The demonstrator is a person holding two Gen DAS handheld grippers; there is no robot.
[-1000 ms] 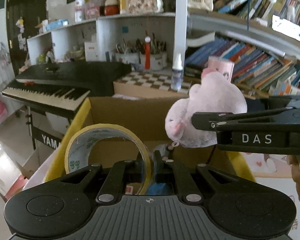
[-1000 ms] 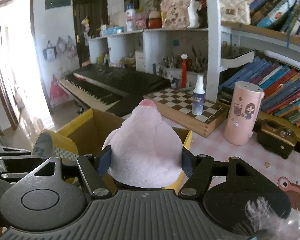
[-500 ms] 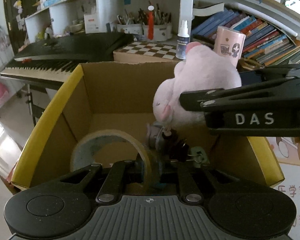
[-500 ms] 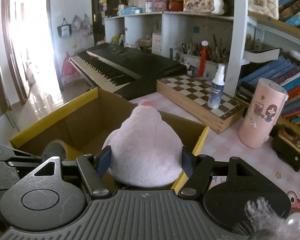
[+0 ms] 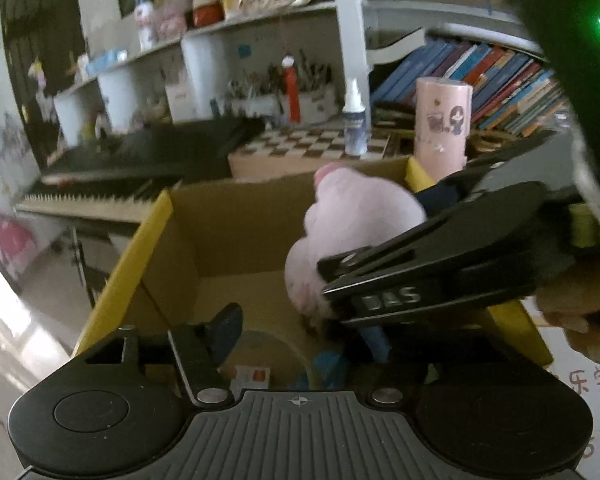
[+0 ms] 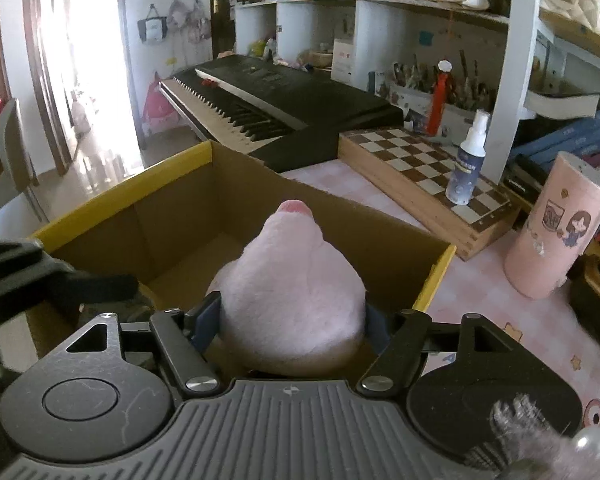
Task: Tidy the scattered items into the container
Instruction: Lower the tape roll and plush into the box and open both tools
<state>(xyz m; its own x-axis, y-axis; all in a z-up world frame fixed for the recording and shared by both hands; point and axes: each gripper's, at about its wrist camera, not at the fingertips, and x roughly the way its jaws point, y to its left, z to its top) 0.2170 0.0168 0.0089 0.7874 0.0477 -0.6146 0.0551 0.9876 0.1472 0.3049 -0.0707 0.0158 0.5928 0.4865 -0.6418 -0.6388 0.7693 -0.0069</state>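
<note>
Spotter: Left gripper first. Clamped on the tape roll a second ago, up above the rim. Spreading apart now, with nothing pressed between the jaws.

Handler: Dropped, then?

Spotter: Dropped. Lying low inside the cardboard box, just ahead of the left fingertips, beside some small bits too blurred to name.

Handler: And on the right?

Spotter: Lowered into the box mouth since then, carrying the plush toy. Just beginning to ease open at the right gripper, yet still flanking the plush on both sides, pads against the fur as far as can be told.

Handler: So not released yet.

Spotter: Not yet. Hanging inside the box near its right wall. Cannot tell whether touching the floor.

Handler: Meaning for the tidy-up?

Spotter: One item in, by the look of it, and a second about to follow. Probably needs only a wider spread of the right jaws to fall in. Soft and light, so likely to land without bouncing out. Worth watching for a snag on a pad.

Handler: Anything left out on the desk?

Spotter: Spray bottle, pink canister and chessboard beyond the box. Cannot say whether meant to go in.
</note>
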